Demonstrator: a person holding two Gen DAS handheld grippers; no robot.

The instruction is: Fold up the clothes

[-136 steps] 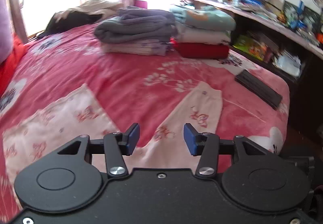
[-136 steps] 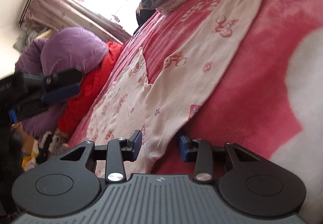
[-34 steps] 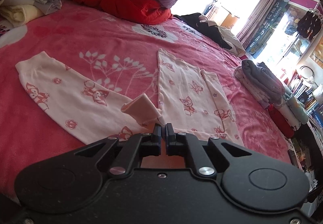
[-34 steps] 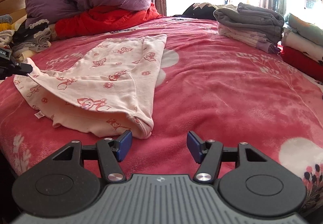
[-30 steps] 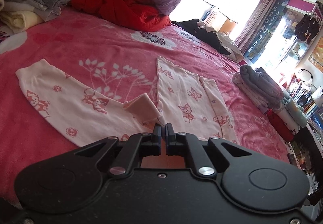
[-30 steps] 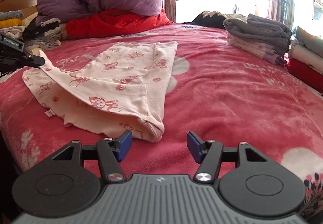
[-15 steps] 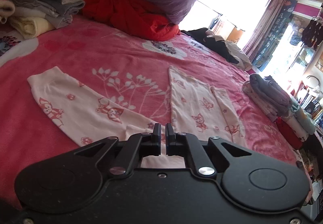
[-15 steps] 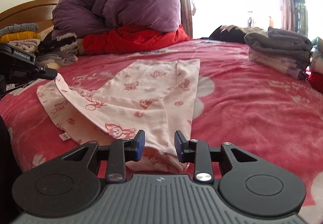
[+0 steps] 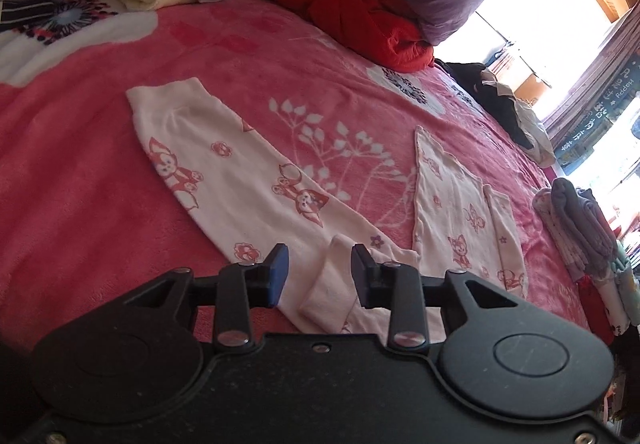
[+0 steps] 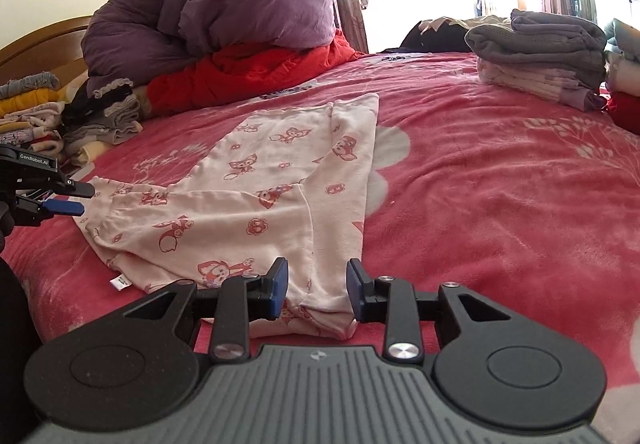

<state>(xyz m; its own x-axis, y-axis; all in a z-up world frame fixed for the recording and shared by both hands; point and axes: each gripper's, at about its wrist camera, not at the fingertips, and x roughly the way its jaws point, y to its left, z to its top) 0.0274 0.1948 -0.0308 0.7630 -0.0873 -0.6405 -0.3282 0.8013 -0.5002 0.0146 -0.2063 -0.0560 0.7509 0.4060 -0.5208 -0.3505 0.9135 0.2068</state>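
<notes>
A red flowered bed (image 10: 500, 184) carries pale pink fox-print pants (image 10: 280, 184), spread flat with one leg folded over. Left tongs (image 9: 319, 268) are opening, a loose fold between the jaws. Right tongs (image 10: 316, 290) stand narrowly apart astride the waistband edge, pads apparently not pressing.

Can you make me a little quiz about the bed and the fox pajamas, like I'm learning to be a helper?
1. True or false: the left gripper is pinching the pajamas tight.
2. What colour is the blanket? A green, B pink-red, C blue.
3. What lies on top of the red bundle?

Key:
1. False: its jaws are opening and the pads do not press on the cloth between them.
2. B.
3. A purple duvet.
</notes>
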